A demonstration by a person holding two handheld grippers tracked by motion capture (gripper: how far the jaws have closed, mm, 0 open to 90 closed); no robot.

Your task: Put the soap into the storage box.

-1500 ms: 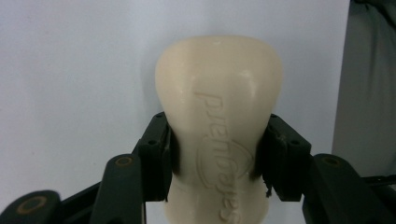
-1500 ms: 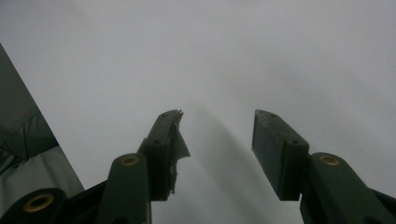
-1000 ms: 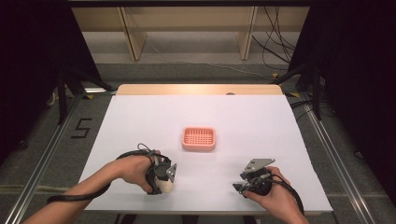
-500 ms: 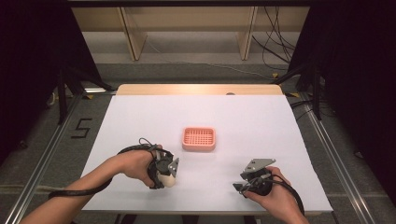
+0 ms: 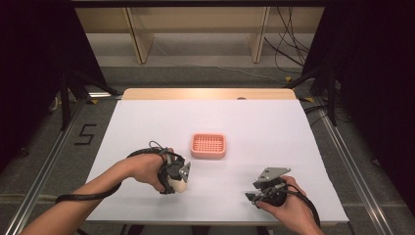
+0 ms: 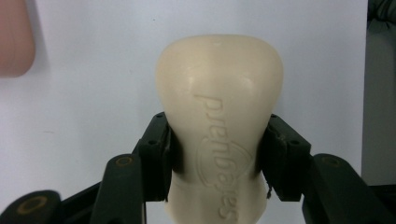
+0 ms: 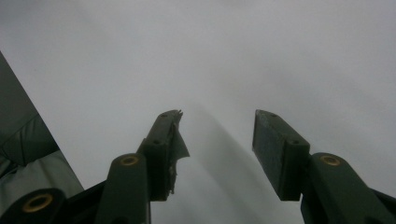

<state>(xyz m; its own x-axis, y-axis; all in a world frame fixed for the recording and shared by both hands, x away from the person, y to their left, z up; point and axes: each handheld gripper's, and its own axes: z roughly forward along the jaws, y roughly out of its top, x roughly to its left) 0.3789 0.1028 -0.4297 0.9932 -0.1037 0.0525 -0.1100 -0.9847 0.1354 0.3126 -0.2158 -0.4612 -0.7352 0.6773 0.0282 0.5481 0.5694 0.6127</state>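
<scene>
A person sits at a white-topped desk (image 5: 274,122) with a tool in each hand. The left tool (image 5: 179,179) is near the front of the desk, left of centre, and grips a cream-coloured bar of soap (image 6: 219,126) by its long sides; both black pads press against it, and the rounded end sticks out beyond them. Raised lettering runs along the top face of the soap. From above, the soap (image 5: 179,185) shows as a pale lump under the hand, low over or touching the desk; which of the two is hard to tell. A pink soap dish (image 5: 208,146) with a grid of holes lies at the middle of the desk, a little farther back and to the right of the soap, and apart from it. The right tool (image 5: 258,195) rests near the front right of the desk, held low, its jaws standing wide with nothing between them but bare white surface.
</scene>
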